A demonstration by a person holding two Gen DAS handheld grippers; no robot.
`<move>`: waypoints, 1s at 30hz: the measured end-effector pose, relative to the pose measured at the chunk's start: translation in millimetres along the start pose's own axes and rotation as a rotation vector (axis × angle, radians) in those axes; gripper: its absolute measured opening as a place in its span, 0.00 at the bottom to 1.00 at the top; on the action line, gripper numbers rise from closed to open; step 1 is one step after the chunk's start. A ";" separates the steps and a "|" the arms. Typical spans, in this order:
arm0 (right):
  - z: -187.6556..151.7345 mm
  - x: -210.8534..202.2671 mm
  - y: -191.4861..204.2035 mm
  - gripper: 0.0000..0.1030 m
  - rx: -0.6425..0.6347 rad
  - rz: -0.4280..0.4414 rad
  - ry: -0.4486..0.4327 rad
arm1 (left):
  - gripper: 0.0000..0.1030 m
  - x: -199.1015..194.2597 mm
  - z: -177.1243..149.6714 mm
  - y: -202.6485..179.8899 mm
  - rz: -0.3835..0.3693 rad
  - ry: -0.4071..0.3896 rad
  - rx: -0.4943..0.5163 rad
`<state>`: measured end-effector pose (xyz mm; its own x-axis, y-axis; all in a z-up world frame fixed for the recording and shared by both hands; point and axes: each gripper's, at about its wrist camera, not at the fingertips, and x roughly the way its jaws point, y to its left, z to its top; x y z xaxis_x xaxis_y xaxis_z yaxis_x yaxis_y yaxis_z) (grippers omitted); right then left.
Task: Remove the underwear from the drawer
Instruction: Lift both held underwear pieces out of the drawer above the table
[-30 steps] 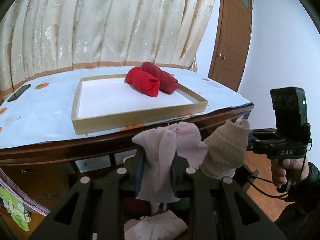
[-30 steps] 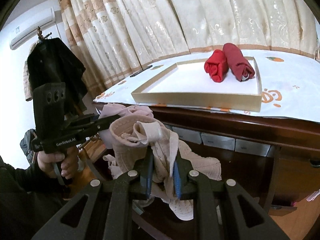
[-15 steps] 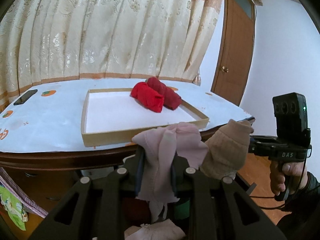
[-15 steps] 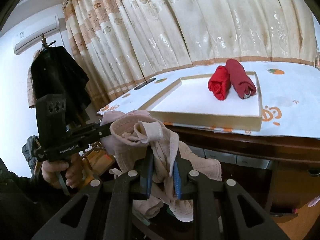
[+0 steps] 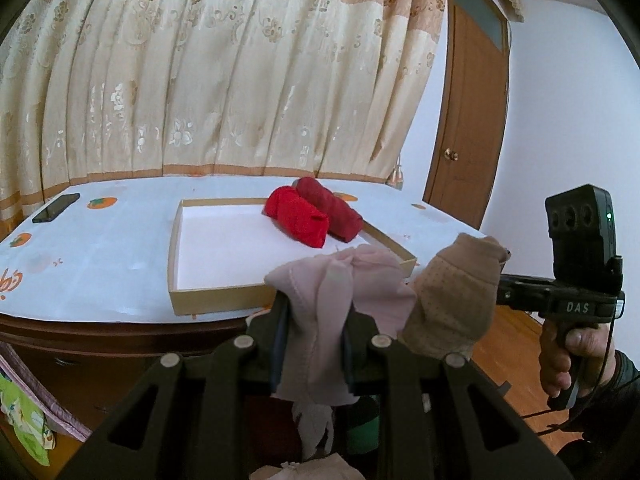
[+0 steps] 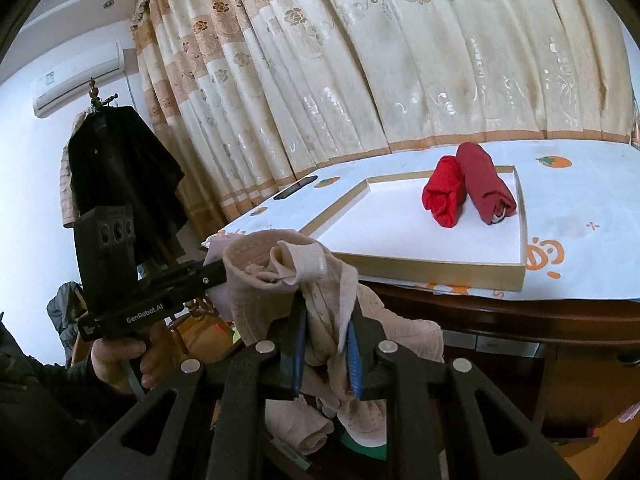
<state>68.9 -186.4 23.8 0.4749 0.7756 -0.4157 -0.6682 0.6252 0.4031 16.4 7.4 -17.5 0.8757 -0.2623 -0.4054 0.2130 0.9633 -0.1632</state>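
Note:
My left gripper (image 5: pixel 314 344) is shut on pale pink underwear (image 5: pixel 340 292) that drapes over its fingers, level with the table's front edge. My right gripper (image 6: pixel 326 350) is shut on beige dotted underwear (image 6: pixel 280 280); that piece also shows in the left wrist view (image 5: pixel 452 300) to the right of the pink one. Each gripper shows in the other's view, the right one (image 5: pixel 520 286) and the left one (image 6: pixel 212 276). More pale underwear (image 6: pixel 296 428) lies below the grippers. The drawer itself is hidden.
A shallow cardboard tray (image 5: pixel 216 298) on the white-clothed wooden table (image 5: pixel 80 256) holds two rolled red garments (image 5: pixel 296 220) at its far right. A black phone (image 5: pixel 56 208) lies at the far left. Curtains hang behind; a door (image 5: pixel 468 120) stands right.
Both grippers have risen with their underwear, so the tabletop and tray now sit lower and show more from above. Both stay shut on the cloth.

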 end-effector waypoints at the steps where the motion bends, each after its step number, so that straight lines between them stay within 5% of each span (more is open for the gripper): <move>1: 1.2 -0.2 0.8 0.19 -0.001 0.002 -0.003 | 0.20 -0.6 0.3 0.0 0.001 -0.005 -0.002; 30: 42.9 7.0 7.0 0.19 -0.003 0.046 -0.053 | 0.20 -1.6 28.5 12.8 0.055 -0.092 -0.034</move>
<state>92.2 -172.8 58.6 0.4730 0.8072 -0.3531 -0.6920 0.5885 0.4181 30.1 21.8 6.8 0.9223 -0.2010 -0.3301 0.1498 0.9733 -0.1740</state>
